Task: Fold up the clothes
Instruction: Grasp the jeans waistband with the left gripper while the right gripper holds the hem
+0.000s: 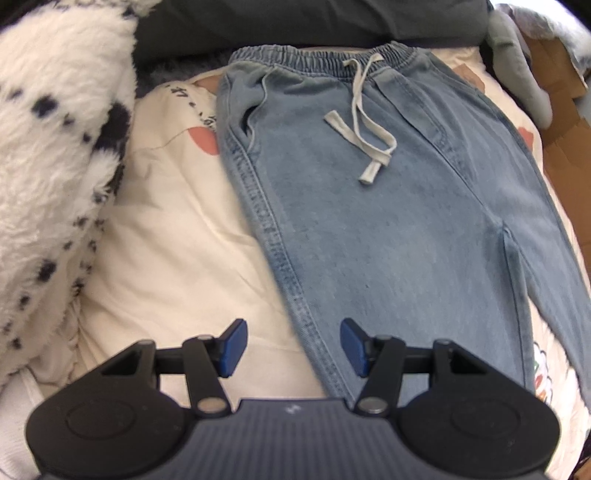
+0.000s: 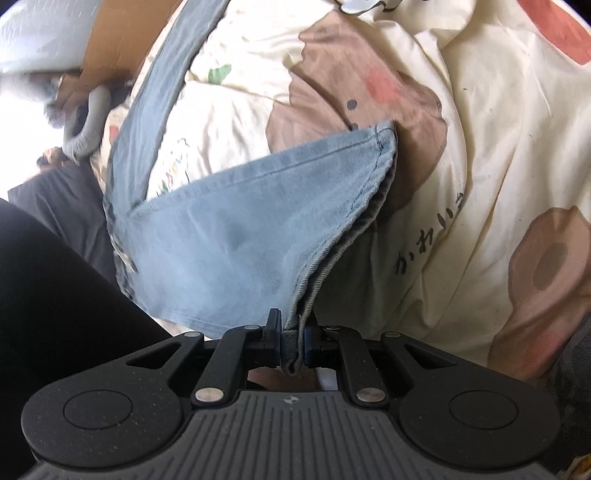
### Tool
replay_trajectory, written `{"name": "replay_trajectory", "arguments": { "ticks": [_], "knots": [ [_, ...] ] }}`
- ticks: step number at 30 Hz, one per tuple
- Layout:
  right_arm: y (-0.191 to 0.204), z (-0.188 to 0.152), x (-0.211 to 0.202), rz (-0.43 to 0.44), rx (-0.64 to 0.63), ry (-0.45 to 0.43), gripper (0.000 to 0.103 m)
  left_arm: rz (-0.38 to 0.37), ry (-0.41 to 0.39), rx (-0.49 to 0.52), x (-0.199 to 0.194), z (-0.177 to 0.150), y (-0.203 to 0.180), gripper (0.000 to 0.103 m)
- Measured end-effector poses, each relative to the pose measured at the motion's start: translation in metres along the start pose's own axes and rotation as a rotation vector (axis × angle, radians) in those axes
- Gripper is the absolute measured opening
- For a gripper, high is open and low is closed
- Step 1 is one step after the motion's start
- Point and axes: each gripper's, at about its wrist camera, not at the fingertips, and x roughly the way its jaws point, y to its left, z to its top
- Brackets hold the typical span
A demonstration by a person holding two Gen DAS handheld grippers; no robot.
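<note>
Light blue jeans (image 1: pixel 369 206) with an elastic waistband and a white drawstring (image 1: pixel 364 122) lie flat on a cream printed duvet (image 1: pixel 173 229), waistband at the far end. My left gripper (image 1: pixel 293 349) is open and empty, hovering over the near left edge of the jeans. In the right wrist view my right gripper (image 2: pixel 291 341) is shut on the hem end of a jeans leg (image 2: pixel 258 229) and holds it lifted above the duvet (image 2: pixel 480 147); the leg hangs back toward the rest of the jeans.
A fluffy white black-spotted blanket (image 1: pixel 55 155) is piled at the left. A dark grey cushion (image 1: pixel 314 22) lies behind the waistband. Cardboard (image 1: pixel 557 122) and a grey plush item (image 1: pixel 517 59) sit at the right. A dark surface (image 2: pixel 48 280) lies left of the right gripper.
</note>
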Motion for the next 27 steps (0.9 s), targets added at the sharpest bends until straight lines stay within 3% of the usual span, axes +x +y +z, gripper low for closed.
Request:
{"name": "replay_trajectory", "arguments": {
  "ticks": [7, 16, 24, 27],
  "knots": [
    [0.020, 0.012, -0.014, -0.005, 0.007, -0.029, 0.009, -0.073, -0.015, -0.073, 0.006, 0.003, 0.012, 0.058],
    [0.037, 0.031, -0.032, 0.010, 0.041, -0.106, 0.009, -0.107, -0.047, -0.139, 0.008, 0.005, 0.024, 0.052],
    [0.044, 0.037, -0.035, -0.012, 0.047, -0.102, 0.009, -0.161, -0.099, -0.264, 0.016, 0.012, 0.042, 0.051],
    [0.044, 0.036, -0.037, -0.023, 0.058, -0.107, 0.009, -0.173, -0.117, -0.295, 0.021, 0.020, 0.042, 0.042]
  ]
}}
